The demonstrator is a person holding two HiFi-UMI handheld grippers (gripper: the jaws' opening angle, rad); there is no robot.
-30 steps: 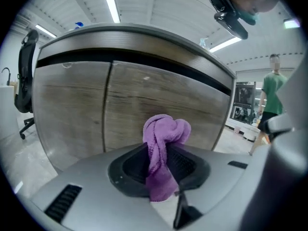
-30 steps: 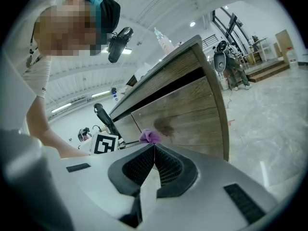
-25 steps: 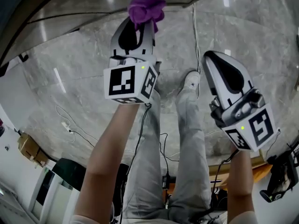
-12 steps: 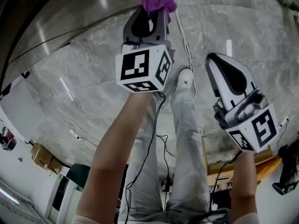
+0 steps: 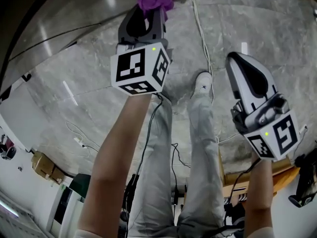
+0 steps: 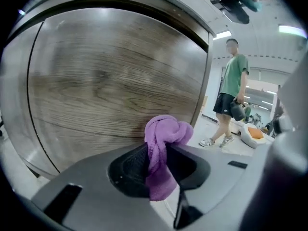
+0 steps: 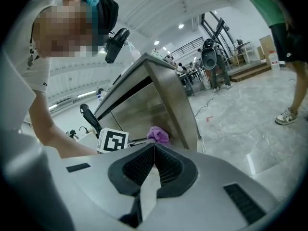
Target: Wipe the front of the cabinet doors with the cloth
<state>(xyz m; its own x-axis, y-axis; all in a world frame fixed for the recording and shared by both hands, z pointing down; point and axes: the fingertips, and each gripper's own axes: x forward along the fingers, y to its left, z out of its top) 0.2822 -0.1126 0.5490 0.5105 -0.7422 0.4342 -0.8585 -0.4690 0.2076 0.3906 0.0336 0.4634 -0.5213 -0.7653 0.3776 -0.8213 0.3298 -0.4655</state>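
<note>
Grey marble floor (image 5: 89,98) fills the head view, and at its top edge the left gripper (image 5: 150,11) is up against the cabinet. Its 2 fingers are clamped on the purple cloth (image 6: 166,134), pinched tight through the middle. A knotted wad bulges just ahead of the fingertips and a flat tail hangs back behind them.

The wood-grain cabinet door (image 6: 106,76) stands right beyond that wad. Whether the fabric is actually touching the panel can't be made out from here.

The cloth's long axis runs along the fingers, with the bunched end pointing at the door and the loose end trailing back toward the camera.

The right gripper (image 5: 237,59) hangs well off to the side, its fingers pressed together on nothing, with the cloth showing far ahead of their tips.

This looks like the start of a wiping pass, or a moment within one. Next, the wad wants pressing flat to the panel and sweeping across the grain, with steady pressure so it doesn't twist free. A passer-by (image 6: 233,81) walks far beyond the fingers.
</note>
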